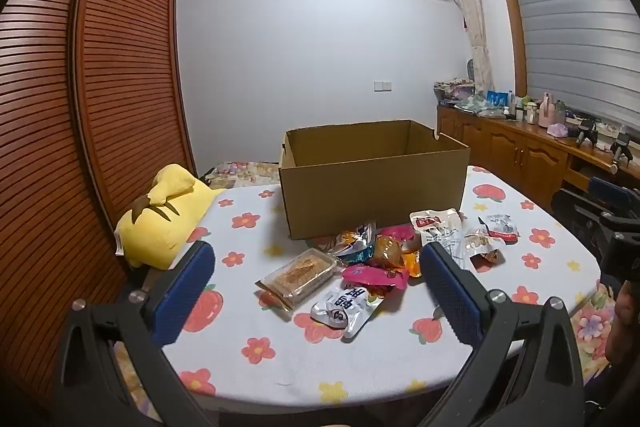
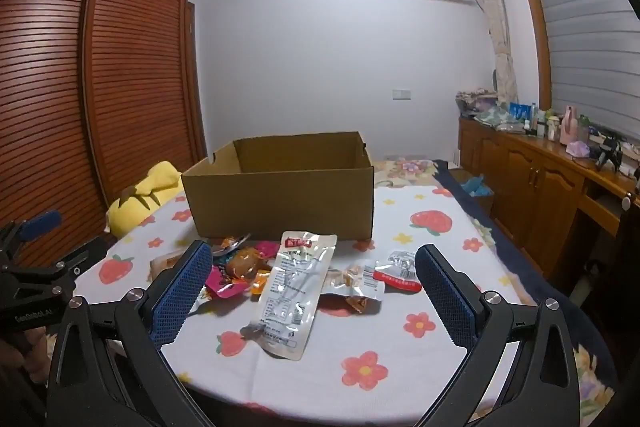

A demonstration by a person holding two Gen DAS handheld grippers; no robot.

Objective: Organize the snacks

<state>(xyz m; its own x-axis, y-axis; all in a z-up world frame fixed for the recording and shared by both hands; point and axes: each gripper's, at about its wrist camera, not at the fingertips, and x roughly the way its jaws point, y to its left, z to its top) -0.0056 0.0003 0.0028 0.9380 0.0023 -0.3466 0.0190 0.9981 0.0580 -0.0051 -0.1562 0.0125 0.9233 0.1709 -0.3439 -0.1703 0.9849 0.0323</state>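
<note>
Both tongs are hovering level above the desk (image 1: 280, 359), gaping empty: left tongs (image 1: 316, 267) facing the snack pile (image 1: 372, 263), right tongs (image 2: 314, 271) straddling the clear pouch (image 2: 294, 291).

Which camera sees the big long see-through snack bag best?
The right wrist view: the long clear pouch lies whole between the open fingers. In the left wrist view the pouch lies farther off, partly behind a blue finger.

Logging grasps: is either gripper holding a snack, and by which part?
Nothing is held. Left gripper and right gripper are both open above the snacks.
</note>
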